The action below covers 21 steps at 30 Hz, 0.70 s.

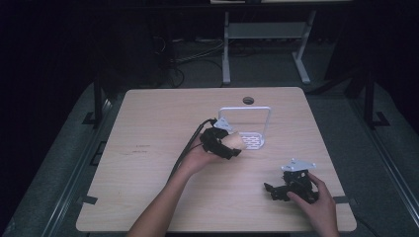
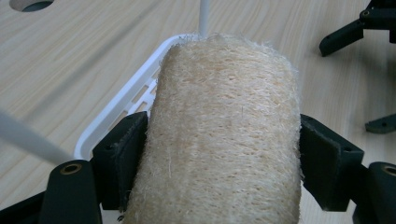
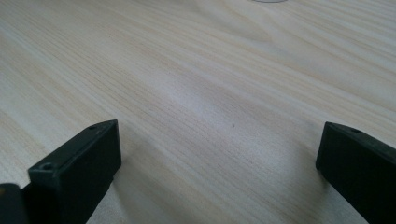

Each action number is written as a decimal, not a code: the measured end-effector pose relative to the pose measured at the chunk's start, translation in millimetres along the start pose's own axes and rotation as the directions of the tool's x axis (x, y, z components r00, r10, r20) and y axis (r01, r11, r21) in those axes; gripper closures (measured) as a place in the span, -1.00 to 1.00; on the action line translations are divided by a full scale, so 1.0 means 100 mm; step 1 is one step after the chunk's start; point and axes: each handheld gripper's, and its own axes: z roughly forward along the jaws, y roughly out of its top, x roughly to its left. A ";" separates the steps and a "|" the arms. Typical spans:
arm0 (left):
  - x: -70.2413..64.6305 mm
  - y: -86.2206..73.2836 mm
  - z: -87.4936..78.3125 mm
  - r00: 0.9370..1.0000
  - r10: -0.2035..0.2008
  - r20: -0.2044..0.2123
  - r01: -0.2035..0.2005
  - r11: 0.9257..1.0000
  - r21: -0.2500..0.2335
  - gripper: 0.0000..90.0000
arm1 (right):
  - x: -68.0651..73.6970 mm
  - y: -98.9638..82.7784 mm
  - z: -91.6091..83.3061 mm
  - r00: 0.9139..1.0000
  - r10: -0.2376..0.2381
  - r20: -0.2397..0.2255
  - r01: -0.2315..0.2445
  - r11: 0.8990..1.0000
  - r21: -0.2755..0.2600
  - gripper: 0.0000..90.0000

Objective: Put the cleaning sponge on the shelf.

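Sponge nearly at the rack

Table (image 1: 148,197) first: our wide wooden top. On it stands the white rack (image 1: 253,142). Our left gripper (image 2: 223,154) squeezes the loofah sponge (image 2: 224,140) from both sides, right over the rack's edge. Our right gripper (image 3: 219,154) rests spread wide, holding nothing. We think the sponge could bump the thin white bar and tip the rack. The sponge hides the rack's floor.
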 end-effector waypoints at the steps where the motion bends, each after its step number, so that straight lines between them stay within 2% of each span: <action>1: 0.00 0.01 0.02 1.000 0.007 -0.003 -0.007 1.000 -0.002 -0.47 | 0.00 0.00 0.00 1.000 0.000 0.000 0.000 1.000 0.000 -1.00; 8: -0.05 0.09 0.13 1.000 0.017 -0.021 -0.017 1.000 0.006 -0.47 | 0.00 0.00 0.00 1.000 -0.001 0.001 0.001 1.000 0.001 -1.00; 11: -0.06 0.11 0.19 0.999 0.003 -0.036 -0.003 1.000 0.001 -0.47 | 0.00 0.00 0.00 1.000 -0.001 0.002 0.001 1.000 0.000 -1.00; 14: -0.05 0.14 0.25 0.999 0.018 -0.040 -0.018 1.000 0.007 -0.47 | 0.00 0.00 0.00 1.000 0.002 -0.002 -0.002 1.000 -0.001 -1.00; 20: -0.08 0.17 0.39 0.999 0.001 -0.050 -0.001 1.000 0.003 -0.47 | 0.00 0.00 0.00 1.000 0.000 0.000 0.000 1.000 0.000 -1.00; 21: -0.07 0.17 0.42 0.998 0.012 -0.056 -0.012 1.000 0.010 -0.48 | 0.00 0.00 0.00 1.000 0.001 -0.001 -0.001 1.000 0.001 -1.00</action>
